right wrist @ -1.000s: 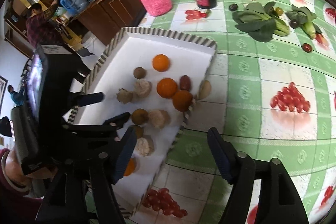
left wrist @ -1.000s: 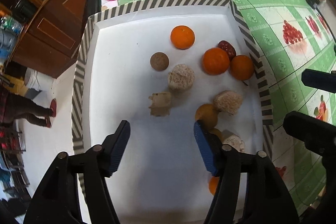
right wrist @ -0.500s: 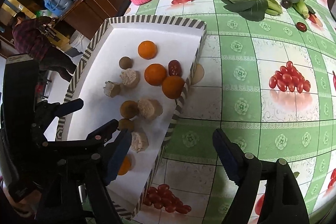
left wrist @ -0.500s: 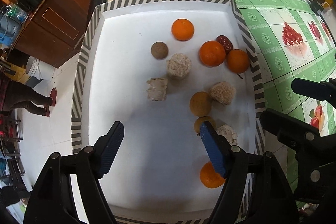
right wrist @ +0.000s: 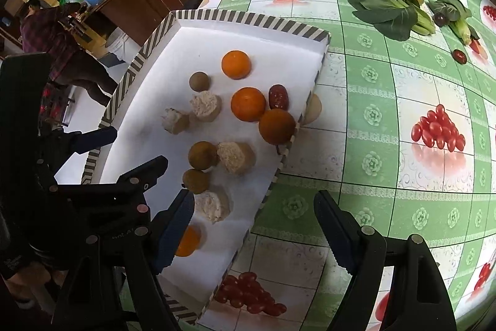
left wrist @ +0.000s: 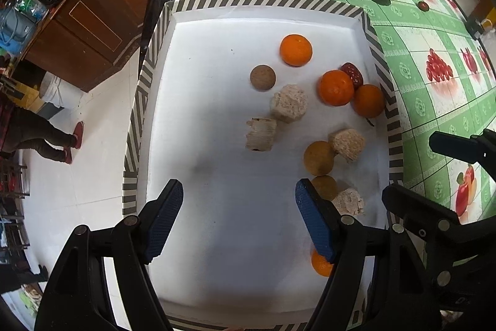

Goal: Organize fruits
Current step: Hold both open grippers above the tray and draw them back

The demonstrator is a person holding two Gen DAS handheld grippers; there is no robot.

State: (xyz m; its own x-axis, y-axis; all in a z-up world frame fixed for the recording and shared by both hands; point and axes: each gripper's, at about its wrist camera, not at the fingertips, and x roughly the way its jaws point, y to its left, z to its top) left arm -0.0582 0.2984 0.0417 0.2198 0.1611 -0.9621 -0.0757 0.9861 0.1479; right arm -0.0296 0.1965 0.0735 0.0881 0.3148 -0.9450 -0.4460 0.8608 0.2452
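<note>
A: What is hard to see?

B: The nearest orange [left wrist: 321, 264] is half hidden behind a pad of the left tongs [left wrist: 237, 219]. Beyond the tray's [right wrist: 248, 19] far wall a pale round thing [right wrist: 313, 110] peeks out on the desk [right wrist: 403, 176]; possibly a fruit, I cannot tell.

A: And the fruits?

B: They lie in the white, striped-rim tray: smooth round oranges [left wrist: 296, 49], dull brown balls [left wrist: 263, 77], rough beige chunks [left wrist: 289, 103] cut like short cylinders, and one glossy red date [left wrist: 352, 73], its long axis running away from the camera, touching an orange.

A: The tongs?

B: Both stand wide with nothing between the pads, left over bare tray floor, the right tongs [right wrist: 254, 225] straddling the tray's edge.
</note>
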